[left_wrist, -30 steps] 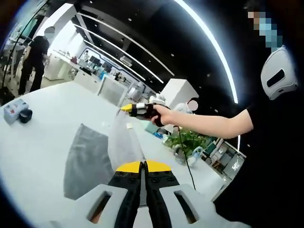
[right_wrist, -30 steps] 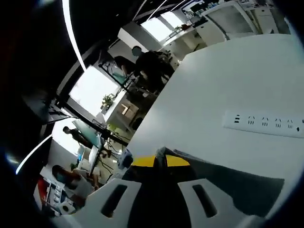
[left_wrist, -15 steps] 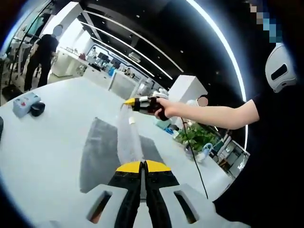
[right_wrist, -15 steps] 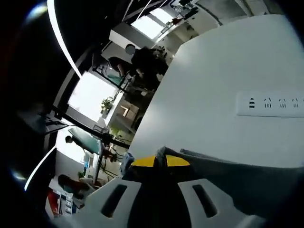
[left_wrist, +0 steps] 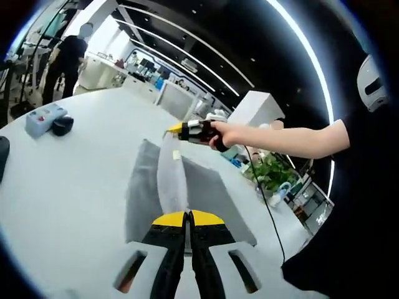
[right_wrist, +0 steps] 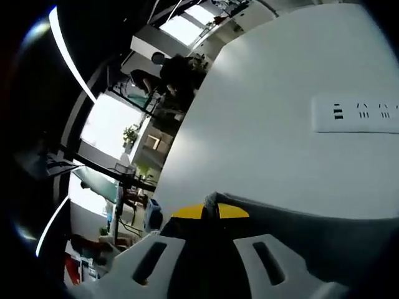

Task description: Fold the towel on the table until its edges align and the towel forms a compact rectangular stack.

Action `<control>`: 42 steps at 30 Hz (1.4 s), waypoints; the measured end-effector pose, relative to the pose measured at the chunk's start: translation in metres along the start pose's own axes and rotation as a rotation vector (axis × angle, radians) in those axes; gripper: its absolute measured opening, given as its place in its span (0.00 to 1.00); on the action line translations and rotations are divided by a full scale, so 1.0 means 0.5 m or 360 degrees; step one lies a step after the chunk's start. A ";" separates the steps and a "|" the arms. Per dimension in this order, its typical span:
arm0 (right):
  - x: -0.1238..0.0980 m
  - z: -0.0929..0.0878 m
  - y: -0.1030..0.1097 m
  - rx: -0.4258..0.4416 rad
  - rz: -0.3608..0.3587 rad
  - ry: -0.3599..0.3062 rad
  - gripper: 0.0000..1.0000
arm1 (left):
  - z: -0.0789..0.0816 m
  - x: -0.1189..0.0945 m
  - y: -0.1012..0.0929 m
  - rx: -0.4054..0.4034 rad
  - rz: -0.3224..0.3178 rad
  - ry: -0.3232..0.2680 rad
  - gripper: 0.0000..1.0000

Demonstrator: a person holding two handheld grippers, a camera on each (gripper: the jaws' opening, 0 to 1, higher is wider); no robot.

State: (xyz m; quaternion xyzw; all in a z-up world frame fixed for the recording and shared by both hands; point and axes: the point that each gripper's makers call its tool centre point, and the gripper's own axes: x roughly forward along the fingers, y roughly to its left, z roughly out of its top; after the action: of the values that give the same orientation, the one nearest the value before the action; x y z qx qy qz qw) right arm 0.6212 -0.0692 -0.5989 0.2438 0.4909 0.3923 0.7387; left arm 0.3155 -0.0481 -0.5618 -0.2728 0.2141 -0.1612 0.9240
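Carrying the grey towel [left_wrist: 163, 187] lower over the white table [left_wrist: 75, 180], more cloth now spreading flat. Left gripper [left_wrist: 185, 219] and right gripper [left_wrist: 176, 129] both clamping the raised edge. Fold nearing laydown.

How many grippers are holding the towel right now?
2. The left gripper pinches the gray towel at its near end; the right gripper holds the far end, lifted above the table.

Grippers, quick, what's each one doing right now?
Left gripper: closed on the towel edge.
Right gripper: closed on the towel's other corner.
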 end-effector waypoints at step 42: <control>0.047 -0.046 0.008 0.0007 0.0314 0.0025 0.00 | -0.049 -0.032 0.140 -0.0080 0.0471 -0.0058 0.05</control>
State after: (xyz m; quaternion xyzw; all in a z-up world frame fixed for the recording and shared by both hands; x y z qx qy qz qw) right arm 0.6036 -0.0483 -0.6176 0.2896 0.4712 0.4640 0.6920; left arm 0.3024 0.0038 -0.6157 -0.2642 0.2391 -0.0128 0.9343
